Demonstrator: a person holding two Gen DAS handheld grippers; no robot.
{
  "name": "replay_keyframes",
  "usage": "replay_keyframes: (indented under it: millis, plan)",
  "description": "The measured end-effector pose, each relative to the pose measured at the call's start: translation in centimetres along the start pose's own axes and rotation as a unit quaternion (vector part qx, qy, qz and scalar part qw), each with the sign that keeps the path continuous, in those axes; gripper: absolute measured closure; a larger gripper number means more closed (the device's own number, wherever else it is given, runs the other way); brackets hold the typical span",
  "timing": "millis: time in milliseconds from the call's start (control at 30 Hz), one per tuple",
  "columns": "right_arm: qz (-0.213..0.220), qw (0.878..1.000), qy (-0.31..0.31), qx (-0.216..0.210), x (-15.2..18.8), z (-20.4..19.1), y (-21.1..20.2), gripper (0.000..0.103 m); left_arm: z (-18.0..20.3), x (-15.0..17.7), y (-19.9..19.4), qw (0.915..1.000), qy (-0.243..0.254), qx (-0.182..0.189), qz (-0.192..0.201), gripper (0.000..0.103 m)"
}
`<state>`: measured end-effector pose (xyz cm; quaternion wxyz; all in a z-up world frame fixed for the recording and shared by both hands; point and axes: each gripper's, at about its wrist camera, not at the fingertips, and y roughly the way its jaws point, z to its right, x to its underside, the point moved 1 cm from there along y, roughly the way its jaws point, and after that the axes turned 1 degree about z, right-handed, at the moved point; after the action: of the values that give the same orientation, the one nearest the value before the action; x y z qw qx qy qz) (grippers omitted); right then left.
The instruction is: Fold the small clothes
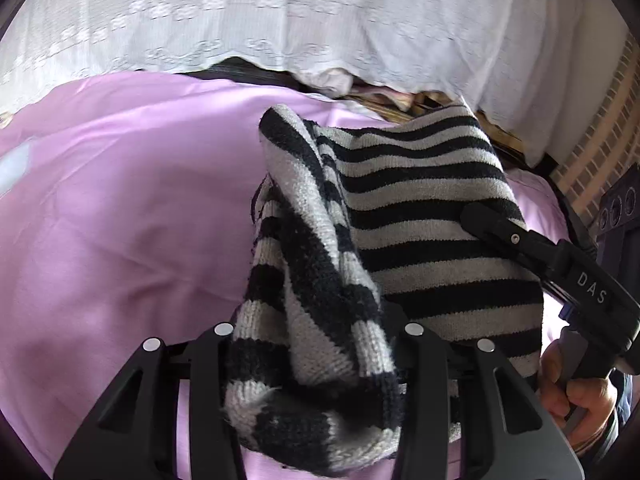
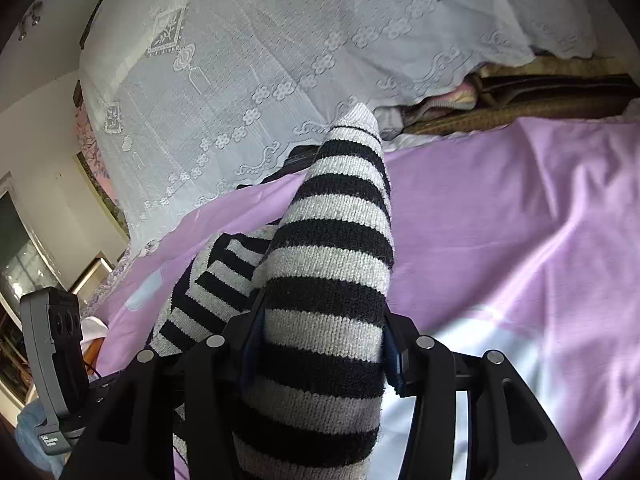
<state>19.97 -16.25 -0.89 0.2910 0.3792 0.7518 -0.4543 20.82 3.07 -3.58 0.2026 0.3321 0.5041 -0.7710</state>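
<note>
A black-and-white striped knit garment (image 1: 420,216) is held up above a lilac bedsheet (image 1: 120,200), gripped at two places by two black grippers. In the left wrist view, the fingertips of the left gripper (image 1: 316,360) are hidden by a thick, bunched fold of the knit that fills the gap between them – the fingers are seen pressed in on this fold from both sides, clamped on it. In the right wrist view, the right gripper (image 2: 320,344) is likewise closed on a tube-shaped part of the garment (image 2: 332,240), possibly a sleeve, whose far end rises to a pale ribbed tip; blue pads (image 2: 394,356) are glimpsed at the edges of the cloth. The knit is fuzzy and coarse, with broad horizontal bands. From the left view, the right gripper's outer finger (image 1: 504,232) is seen lying against the flat striped panel, and part of a hand (image 1: 572,396) on its handle is cut off at the frame edge. Behind the sheet, a white lace-patterned cover (image 2: 280,60) is draped over a raised shape – what lies beneath is mostly hidden, with only brown and pink layered fabric (image 2: 500,100) showing under its scalloped hem. The sheet is smooth and softly creased.
</note>
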Motion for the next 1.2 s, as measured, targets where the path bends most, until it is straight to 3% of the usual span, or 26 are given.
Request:
replay_keyframes:
  millis: [267, 467, 700, 833, 1000, 1133, 1200]
  plan:
    - [0.031, 0.997, -0.007, 0.075, -2.5, 7.0, -8.4, 0.053, 11.4, -0.3, 1.3, 0.9964, 0.078, 0.030, -0.010, 0.066]
    - [0.061, 0.989, 0.015, 0.134, -4.3, 14.0, -16.0, 0.053, 23.5, -0.6, 2.5, 0.9862, 0.154, 0.062, -0.009, 0.066]
    - [0.084, 0.972, 0.061, 0.211, -5.2, 23.4, -25.4, 0.053, 36.4, 0.9, 4.3, 0.9746, 0.190, 0.116, -0.022, 0.066]
    - [0.091, 0.959, 0.091, 0.251, -3.7, 28.1, -30.3, 0.053, 44.0, 3.8, 5.2, 0.9631, 0.221, 0.150, -0.033, 0.066]
    - [0.097, 0.939, 0.149, 0.293, -0.1, 34.0, -35.3, 0.053, 50.9, 8.0, 6.7, 0.9498, 0.251, 0.177, -0.059, 0.066]
    - [0.074, 0.924, 0.219, 0.304, 3.3, 38.4, -35.8, 0.053, 54.2, 12.5, 8.7, 0.9366, 0.300, 0.165, -0.073, 0.061]
    - [0.063, 0.914, 0.276, 0.290, 4.9, 40.7, -35.3, 0.050, 54.1, 14.1, 9.1, 0.9362, 0.319, 0.140, -0.046, 0.052]
